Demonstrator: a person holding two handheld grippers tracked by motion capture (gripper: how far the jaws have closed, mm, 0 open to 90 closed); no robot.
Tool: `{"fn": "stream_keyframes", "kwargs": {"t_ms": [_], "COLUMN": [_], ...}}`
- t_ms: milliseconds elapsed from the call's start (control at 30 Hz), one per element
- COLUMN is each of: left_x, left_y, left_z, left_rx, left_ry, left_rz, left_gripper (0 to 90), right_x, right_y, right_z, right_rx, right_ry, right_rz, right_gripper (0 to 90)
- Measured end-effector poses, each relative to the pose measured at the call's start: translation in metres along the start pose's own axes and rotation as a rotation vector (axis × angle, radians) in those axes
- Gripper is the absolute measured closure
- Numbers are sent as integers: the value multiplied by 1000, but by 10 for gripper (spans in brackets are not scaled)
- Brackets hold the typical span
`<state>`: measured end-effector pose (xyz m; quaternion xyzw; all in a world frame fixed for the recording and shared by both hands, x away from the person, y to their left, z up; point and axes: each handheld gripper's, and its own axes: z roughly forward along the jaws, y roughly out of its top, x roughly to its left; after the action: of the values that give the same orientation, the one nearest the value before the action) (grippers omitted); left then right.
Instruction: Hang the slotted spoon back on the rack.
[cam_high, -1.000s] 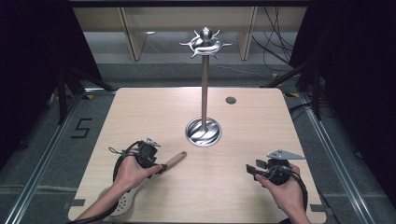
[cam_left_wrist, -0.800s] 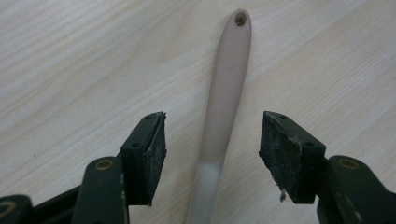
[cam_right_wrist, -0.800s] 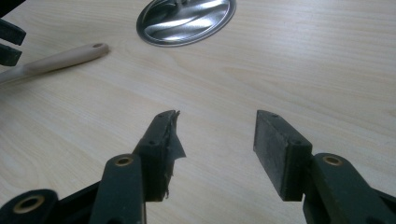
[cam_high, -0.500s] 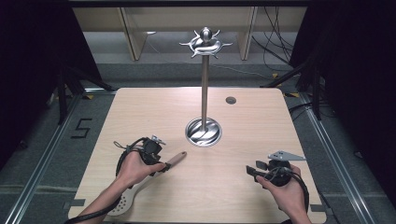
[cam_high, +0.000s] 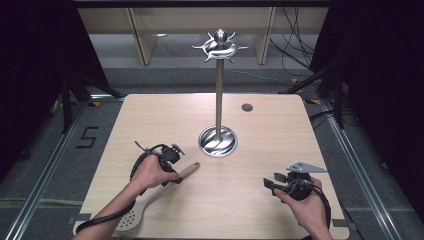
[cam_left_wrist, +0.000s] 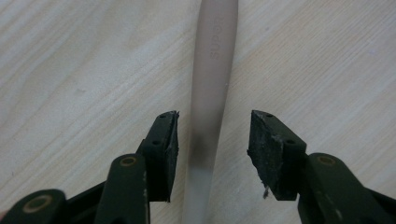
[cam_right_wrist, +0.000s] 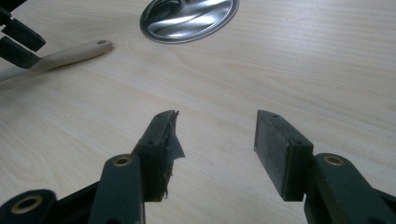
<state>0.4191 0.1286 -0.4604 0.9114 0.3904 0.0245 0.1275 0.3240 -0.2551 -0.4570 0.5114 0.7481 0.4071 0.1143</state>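
Wooden desk (cam_high: 280, 150) bearing, near its centre, a metal stand (cam_high: 218, 100) on a round base. Slotted spoon (cam_high: 150, 200), lying diagonally at the front-left corner, its handle pointing toward the stand. Left gripper (cam_left_wrist: 212, 135): jaws apart, straddling the spoon handle without clamping it. Right gripper (cam_right_wrist: 217, 135): near the front-right corner, jaws parted above bare wood, holding nothing.

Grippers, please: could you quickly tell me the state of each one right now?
Left gripper: open, jaws astride the slotted spoon's handle, not clamped.
Right gripper: open, holding nothing, above the bare table.
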Motion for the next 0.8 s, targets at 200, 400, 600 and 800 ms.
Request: {"fn": "stream_keyframes", "kwargs": {"t_ms": [200,400,600,800], "left_x": [-1,3,4,4], "left_y": [9,17,22,24], "left_z": [4,9,15,20], "left_rx": [69,111,139,150], "left_ry": [25,19,8,-2], "left_rz": [39,68,64,66], "left_gripper": [550,555,579,602], "right_x": [0,1,-2,-2], "right_y": [0,-1,0,0], "right_z": [0,2,2,1], "right_rx": [11,-1,3,20], "right_ry": [-1,-1,2,-24], "right_rz": [-14,-12,-36,-48], "right_gripper": [489,486,484,480]}}
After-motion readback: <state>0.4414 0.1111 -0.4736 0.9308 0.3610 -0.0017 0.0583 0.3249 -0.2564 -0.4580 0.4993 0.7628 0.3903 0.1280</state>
